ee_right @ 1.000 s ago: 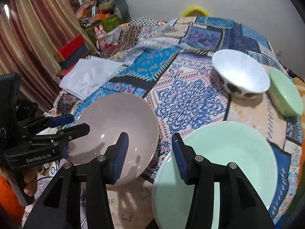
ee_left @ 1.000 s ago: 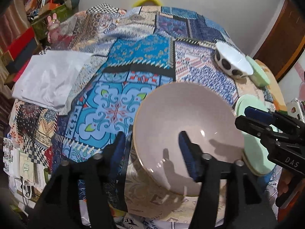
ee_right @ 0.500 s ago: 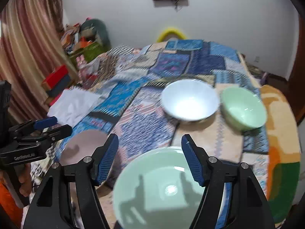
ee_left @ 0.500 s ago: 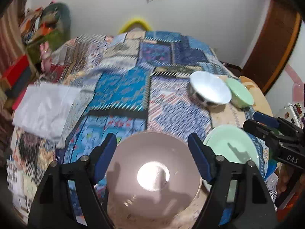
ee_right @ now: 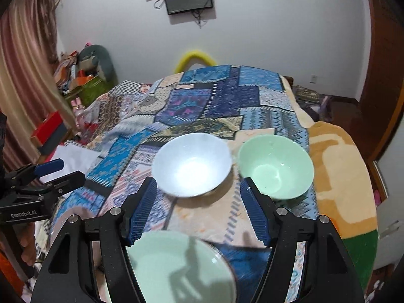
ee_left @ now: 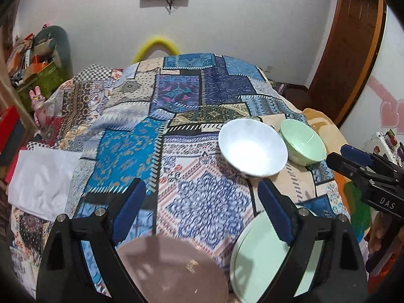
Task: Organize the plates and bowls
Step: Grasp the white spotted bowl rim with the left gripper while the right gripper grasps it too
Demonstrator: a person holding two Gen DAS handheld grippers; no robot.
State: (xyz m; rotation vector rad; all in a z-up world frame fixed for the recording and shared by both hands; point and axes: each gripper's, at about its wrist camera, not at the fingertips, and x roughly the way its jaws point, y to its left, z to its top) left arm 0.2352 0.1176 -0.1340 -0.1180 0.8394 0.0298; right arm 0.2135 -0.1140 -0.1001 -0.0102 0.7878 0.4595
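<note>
Here the patchwork bedspread [ee_left: 192, 131] carries four dishes near its right edge. The pinkish-brown plate [ee_left: 171, 272], cut off at the near edge, shows only from the left wrist. The pale green plate [ee_right: 176, 265] is partly hidden behind black fingers. Farther along sit the white bowl [ee_right: 192, 164] and green bowl [ee_right: 275, 166], upright, mouths up, almost touching. The left gripper [ee_left: 199, 212] has just been opening, empty; the right gripper [ee_right: 197, 209] likewise gapes, gripping nothing.
</note>
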